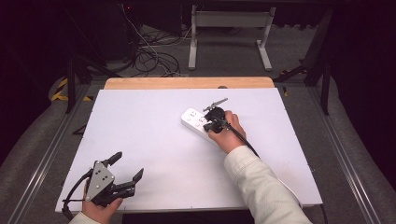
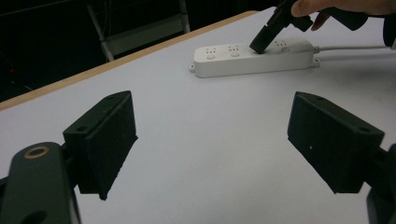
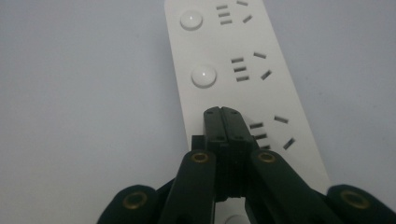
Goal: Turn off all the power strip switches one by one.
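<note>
The white power strip (image 1: 200, 123) lay on the white bench (image 1: 154, 140), slightly right of centre in the high view, its long axis running from 10 o'clock to 4 o'clock. Its cable (image 2: 355, 47) left the end nearer the person's right side.

Right hand (image 1: 227, 133): the forearm, in a pale sleeve (image 1: 261, 186), entered from the bottom edge at about 5 o'clock and reached toward 11 o'clock. The wrist was angled downward, so that the right gripper (image 1: 211, 122) pointed steeply down onto the strip. In the right gripper view its fingers (image 3: 212, 126) were pressed flat together, fully closed, with nothing between them. Their tips met the top face of the strip just beside a set of socket slots (image 3: 273, 133), at the place where each of the two outlets farther along carries its round button (image 3: 204, 75). In the left gripper view the closed tips touched the strip's top face past its middle, toward the cable end.

Left hand (image 1: 100, 207): it sat at the near left corner of the bench, at about 7 o'clock from the strip and well apart from it. The left gripper (image 1: 126, 168) was held low and roughly level, pointing toward 2 o'clock. Its fingers (image 2: 105, 140) stood wide open, with bare bench surface between them and nothing gripped.
</note>
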`<state>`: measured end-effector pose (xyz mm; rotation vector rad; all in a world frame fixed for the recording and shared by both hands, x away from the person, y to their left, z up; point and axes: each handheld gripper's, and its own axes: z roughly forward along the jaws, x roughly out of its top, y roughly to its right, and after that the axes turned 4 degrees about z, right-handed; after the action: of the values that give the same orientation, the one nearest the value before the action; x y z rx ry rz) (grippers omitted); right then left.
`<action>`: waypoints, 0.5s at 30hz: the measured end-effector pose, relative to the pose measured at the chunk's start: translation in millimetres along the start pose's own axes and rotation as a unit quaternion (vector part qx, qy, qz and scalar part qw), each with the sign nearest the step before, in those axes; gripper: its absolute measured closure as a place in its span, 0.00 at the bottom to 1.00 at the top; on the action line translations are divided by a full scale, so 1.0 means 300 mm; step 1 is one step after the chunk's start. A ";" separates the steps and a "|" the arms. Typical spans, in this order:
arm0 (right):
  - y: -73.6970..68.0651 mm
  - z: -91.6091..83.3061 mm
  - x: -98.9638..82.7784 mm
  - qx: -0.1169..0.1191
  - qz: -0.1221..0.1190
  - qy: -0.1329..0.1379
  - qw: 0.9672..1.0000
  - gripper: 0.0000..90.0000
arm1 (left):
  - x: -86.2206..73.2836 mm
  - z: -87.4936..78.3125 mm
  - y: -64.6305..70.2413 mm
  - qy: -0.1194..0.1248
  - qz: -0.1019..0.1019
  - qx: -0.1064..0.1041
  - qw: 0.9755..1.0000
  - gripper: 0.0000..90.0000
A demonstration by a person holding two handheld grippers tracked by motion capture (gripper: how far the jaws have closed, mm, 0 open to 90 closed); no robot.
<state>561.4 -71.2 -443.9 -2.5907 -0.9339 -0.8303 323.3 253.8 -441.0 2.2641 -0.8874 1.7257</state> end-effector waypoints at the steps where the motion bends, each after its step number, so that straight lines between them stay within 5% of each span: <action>1: 0.001 0.001 -0.001 0.000 0.001 -0.001 1.000 1.00 | 0.000 -0.001 0.000 0.001 -0.001 0.000 1.000 0.18; 5: 0.008 0.000 -0.001 0.005 0.012 0.001 1.000 1.00 | -0.001 -0.002 -0.003 0.001 -0.003 0.000 1.000 0.18; 8: -0.001 -0.012 0.003 -0.006 -0.007 0.006 1.000 1.00 | -0.001 -0.002 -0.004 0.001 -0.004 0.001 1.000 0.18; 12: -0.002 -0.043 0.011 0.018 0.006 0.063 0.998 1.00 | -0.001 -0.002 -0.004 0.001 -0.004 0.001 1.000 0.18; 15: -0.012 -0.047 0.022 0.014 -0.004 0.072 0.997 1.00 | -0.001 0.000 -0.004 0.000 -0.004 0.000 1.000 0.18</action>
<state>557.0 -71.2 -428.5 -2.4685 -0.9086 -0.9837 323.9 254.9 -441.1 2.2649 -0.8774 1.7214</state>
